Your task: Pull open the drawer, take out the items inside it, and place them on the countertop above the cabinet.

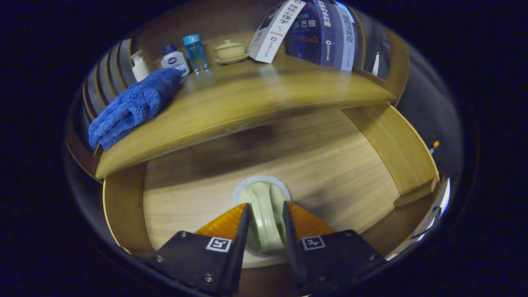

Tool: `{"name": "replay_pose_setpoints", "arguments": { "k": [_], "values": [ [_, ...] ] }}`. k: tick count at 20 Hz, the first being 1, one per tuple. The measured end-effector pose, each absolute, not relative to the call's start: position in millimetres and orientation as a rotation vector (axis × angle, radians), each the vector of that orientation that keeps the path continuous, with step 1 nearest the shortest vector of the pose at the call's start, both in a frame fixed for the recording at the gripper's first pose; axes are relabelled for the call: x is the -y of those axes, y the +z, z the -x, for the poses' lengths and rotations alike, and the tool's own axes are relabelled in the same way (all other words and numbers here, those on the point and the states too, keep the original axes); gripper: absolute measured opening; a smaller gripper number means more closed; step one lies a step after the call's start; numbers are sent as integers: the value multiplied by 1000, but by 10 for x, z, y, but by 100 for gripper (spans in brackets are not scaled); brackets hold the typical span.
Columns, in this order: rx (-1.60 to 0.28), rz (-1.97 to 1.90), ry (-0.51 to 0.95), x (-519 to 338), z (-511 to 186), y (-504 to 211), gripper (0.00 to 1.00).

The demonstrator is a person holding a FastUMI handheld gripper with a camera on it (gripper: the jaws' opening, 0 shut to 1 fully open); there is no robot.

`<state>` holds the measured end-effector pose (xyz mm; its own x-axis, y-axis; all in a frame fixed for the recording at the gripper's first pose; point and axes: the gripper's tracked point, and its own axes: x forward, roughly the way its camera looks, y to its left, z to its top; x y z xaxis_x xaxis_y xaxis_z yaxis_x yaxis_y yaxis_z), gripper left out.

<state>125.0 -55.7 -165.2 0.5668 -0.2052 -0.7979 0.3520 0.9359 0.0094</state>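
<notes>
- Right now my gripper (pixel 266 222) has its fingers closed in on a pale green ceramic piece (pixel 266 214); both fingers look pressed on its sides, so clamped on it. Could be a small spoon or dish on a round white saucer (pixel 243 192), can't tell exactly.
- Drawer (pixel 330 165) is already pulled open, so step 1 is done. The ceramic piece sits low in the drawer, near its front, and looks like the last item left in there.
- Blue towel (pixel 132 105) lies on the countertop (pixel 255 99) above the drawer, at its left end. Can't say whether it came from the drawer.
- Left to do, imo: lift the piece out and set it on the countertop.
- Other stuff on the countertop, behind the towel: white pump bottle (pixel 139 66), small lotion bottle (pixel 175 60), blue bottle (pixel 196 53), lidded cup w/ saucer (pixel 230 50), books (pixel 309 31) leaning at the back right.
- In the way: the countertop edge overhangs the drawer, so I'd need to clear it going up. Middle of the countertop is free for the drop.
</notes>
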Motion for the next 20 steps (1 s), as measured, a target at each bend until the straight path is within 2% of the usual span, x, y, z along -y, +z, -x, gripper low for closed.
{"name": "replay_pose_setpoints", "arguments": {
  "k": [2, 3, 11, 20],
  "values": [
    [-878, -194, -317, 496, -1185, -1499, 47],
    [-894, -189, -316, 558, -1296, -1651, 23],
    [-835, -76, -398, 604, -1235, -1439, 22],
    [-516, -77, -408, 605, -1300, -223, 22]
  ]
}}
